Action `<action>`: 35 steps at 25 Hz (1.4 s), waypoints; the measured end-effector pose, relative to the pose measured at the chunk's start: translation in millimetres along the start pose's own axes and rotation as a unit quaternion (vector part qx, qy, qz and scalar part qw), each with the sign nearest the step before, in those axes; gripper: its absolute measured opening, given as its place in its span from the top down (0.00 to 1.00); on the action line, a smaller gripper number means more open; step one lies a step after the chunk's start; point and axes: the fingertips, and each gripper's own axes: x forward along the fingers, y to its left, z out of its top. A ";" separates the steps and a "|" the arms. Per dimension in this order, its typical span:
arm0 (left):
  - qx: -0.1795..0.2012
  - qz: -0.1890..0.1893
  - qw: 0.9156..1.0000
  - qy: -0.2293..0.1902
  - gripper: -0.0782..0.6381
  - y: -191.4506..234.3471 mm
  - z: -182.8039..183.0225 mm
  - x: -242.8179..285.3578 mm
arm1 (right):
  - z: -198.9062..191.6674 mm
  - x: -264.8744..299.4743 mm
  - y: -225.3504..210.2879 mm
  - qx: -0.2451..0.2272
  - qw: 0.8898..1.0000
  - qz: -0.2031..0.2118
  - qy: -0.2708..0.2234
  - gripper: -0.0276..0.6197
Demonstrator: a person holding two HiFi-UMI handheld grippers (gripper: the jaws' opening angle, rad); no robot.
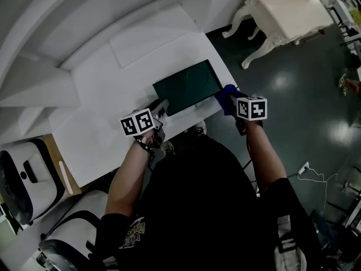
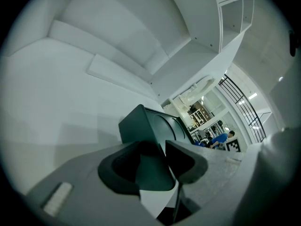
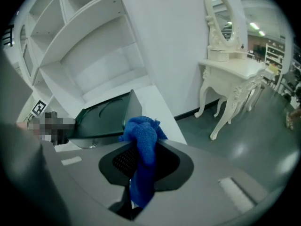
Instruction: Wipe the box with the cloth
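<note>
The dark green box [image 1: 186, 86] lies flat near the front right corner of the white surface [image 1: 107, 100]. The left gripper [image 2: 157, 166], forearm stretched forward, has its jaws clamped on the box's near left corner. The right gripper [image 3: 141, 166] sits at the box's right end by the surface's right edge, jaws pinching a blue cloth [image 3: 141, 138].

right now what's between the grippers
The green box, in the head view: left gripper on its near corner, right gripper with the cloth at its other end.
</note>
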 end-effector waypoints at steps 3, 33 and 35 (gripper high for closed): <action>0.001 0.000 1.000 -0.002 0.65 0.2 -0.1 0.5 | 21.4 -17.3 3.2 -0.010 0.999 -0.016 -0.043 0.82; -0.030 -0.012 0.999 -0.011 0.64 0.7 -0.5 0.8 | 10.4 36.1 247.6 -0.027 0.974 0.222 0.024 0.82; -0.030 -0.012 0.999 -0.009 0.64 1.4 -0.7 0.5 | 6.5 39.6 245.0 -0.034 0.976 0.214 0.031 0.82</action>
